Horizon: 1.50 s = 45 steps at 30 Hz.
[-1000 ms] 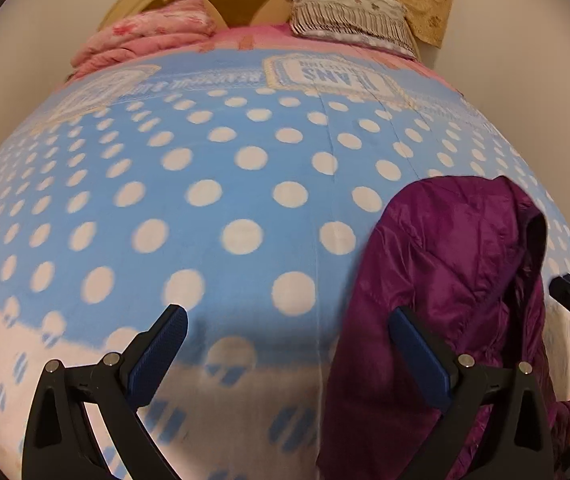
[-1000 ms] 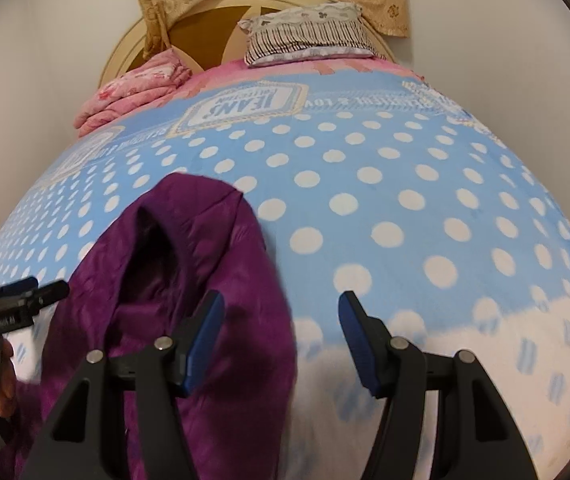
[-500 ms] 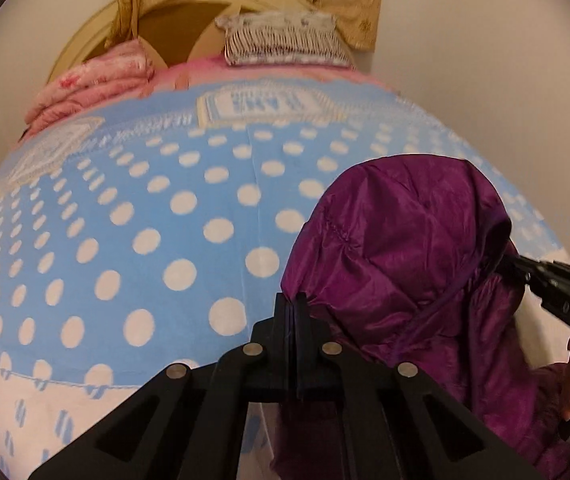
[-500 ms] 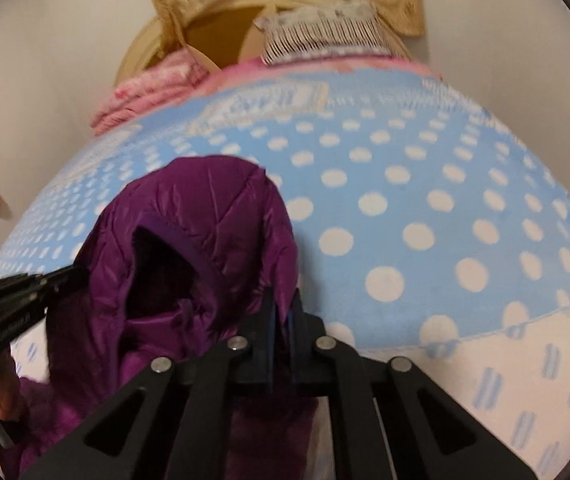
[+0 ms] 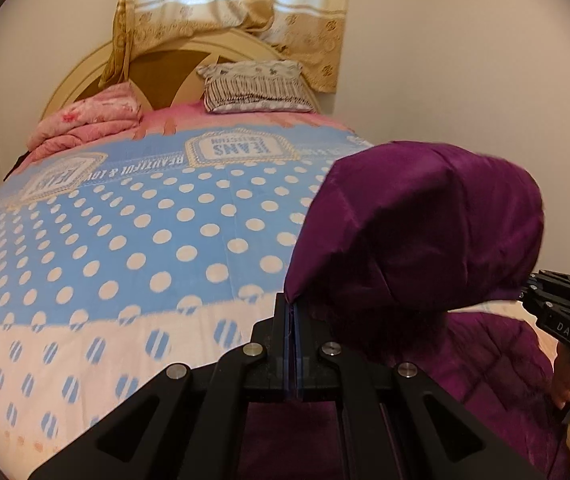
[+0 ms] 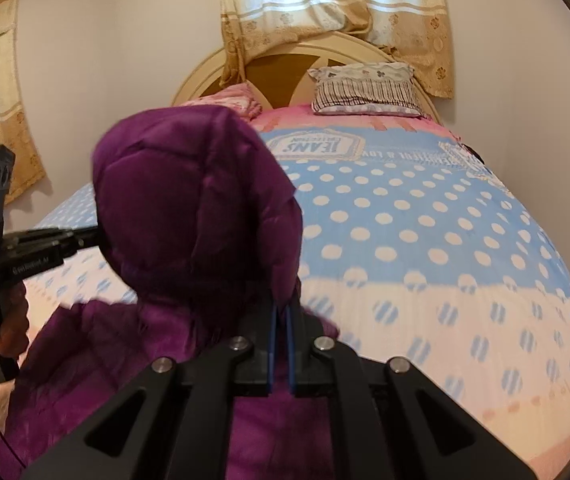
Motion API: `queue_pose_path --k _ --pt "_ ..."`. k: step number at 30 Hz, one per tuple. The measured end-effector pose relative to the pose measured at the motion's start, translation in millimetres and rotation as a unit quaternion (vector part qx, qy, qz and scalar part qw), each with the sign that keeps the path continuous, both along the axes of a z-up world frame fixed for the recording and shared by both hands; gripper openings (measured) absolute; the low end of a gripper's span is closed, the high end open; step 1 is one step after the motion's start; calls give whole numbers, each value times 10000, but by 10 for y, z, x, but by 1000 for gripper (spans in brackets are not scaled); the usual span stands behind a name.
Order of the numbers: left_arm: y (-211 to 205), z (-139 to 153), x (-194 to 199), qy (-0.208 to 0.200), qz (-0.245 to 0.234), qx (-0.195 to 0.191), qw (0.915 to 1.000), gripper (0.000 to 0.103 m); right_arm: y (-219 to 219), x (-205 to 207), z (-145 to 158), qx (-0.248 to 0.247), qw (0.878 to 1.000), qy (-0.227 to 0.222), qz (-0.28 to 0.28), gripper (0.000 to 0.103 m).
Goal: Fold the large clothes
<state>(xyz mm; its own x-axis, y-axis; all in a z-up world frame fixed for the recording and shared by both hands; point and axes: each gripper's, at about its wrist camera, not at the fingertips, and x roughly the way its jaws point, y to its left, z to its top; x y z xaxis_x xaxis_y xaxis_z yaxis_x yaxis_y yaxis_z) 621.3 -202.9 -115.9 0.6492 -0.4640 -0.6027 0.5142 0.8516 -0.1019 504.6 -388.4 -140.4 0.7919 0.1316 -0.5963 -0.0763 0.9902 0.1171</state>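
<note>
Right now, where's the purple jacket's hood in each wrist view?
Left wrist: purple jacket's hood right of centre, raised above the left gripper.
Right wrist: hood left of centre, above the right gripper.
Shared landmark: striped pillow at the headboard.

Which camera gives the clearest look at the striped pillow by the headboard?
The right wrist view: the striped pillow sits unobstructed near the top centre, stripes and floral top edge sharp. The left wrist view also shows it whole, leaning against the headboard, but slightly softer and more compressed.
</note>
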Motion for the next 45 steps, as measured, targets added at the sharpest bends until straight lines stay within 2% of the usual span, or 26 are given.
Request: queue_pose_path --k 5,10,12,17,21,23,24,25,26,27,28,29,30,31,33,35,36,38,39,42,45 --pt "157 -153 -371 -132 -84 100 9998 1 -52 -315 -68 -58 9999 139 29 6" --pt "252 -412 -741 -23 -278 217 9994 1 -93 -602 -250 -165 9992 360 56 5" --pt "221 -497 -892 -38 -403 345 9986 1 -79 -690 -304 -173 9989 437 61 5" --pt "158 -658 -1128 -31 -501 955 9942 1 -68 -814 -435 -376 9973 627 37 5" --pt "267 -588 -1181 -102 -369 1046 9938 2 -128 -895 -460 -384 9965 744 -33 6" --pt "356 -493 -1172 -288 -121 1086 9936 2 -172 -950 -424 -304 9965 766 -98 14" --pt "398 -450 -1158 -346 -6 1064 9937 2 -188 -990 -400 -304 9966 740 -176 37" --pt "439 -398 -1129 -367 128 1017 9941 4 -220 -1020 -344 -201 9973 665 -220 65" --pt "480 -353 -1090 -372 268 930 9946 4 -227 -1048 -302 -117 9980 566 -240 75" --pt "500 -301 -1035 -366 427 818 9951 9 -226 -1055 -236 -74 9984 460 -321 77" --pt "504 -276 -997 -339 521 764 9951 24 -211 -1033 -194 -76 9983 446 -380 73" --pt "501 -244 -956 -289 631 623 9956 34 -180 -974 -131 -18 9980 457 -426 68" --pt "495 -206 -918 -240 704 370 9965 57 -154 -924 -93 68 9980 456 -422 53" --pt "483 -176 -914 -257 723 182 9969 74 -117 -874 -49 185 9980 438 -415 44" --pt "389 -101 -930 -327 699 -157 9969 82 1 -762 22 343 9979 406 -376 44" --pt "243 -35 -934 -306 578 -265 9975 85 136 -659 56 351 9981 363 -360 46" --pt "152 -15 -932 -321 551 -225 9977 86 180 -615 51 345 9981 318 -392 55" --pt "-55 -19 -902 -384 572 36 9976 86 247 -503 -23 408 9976 393 -392 58" --pt "-175 -69 -876 -337 522 199 9979 86 268 -452 -97 406 9970 495 -433 55" --pt "-356 -278 -854 -144 408 570 9974 86 245 -401 -335 616 9928 847 -576 37" --pt "-411 -549 -936 25 305 846 9959 86 283 -508 -553 651 9910 1060 -502 36"
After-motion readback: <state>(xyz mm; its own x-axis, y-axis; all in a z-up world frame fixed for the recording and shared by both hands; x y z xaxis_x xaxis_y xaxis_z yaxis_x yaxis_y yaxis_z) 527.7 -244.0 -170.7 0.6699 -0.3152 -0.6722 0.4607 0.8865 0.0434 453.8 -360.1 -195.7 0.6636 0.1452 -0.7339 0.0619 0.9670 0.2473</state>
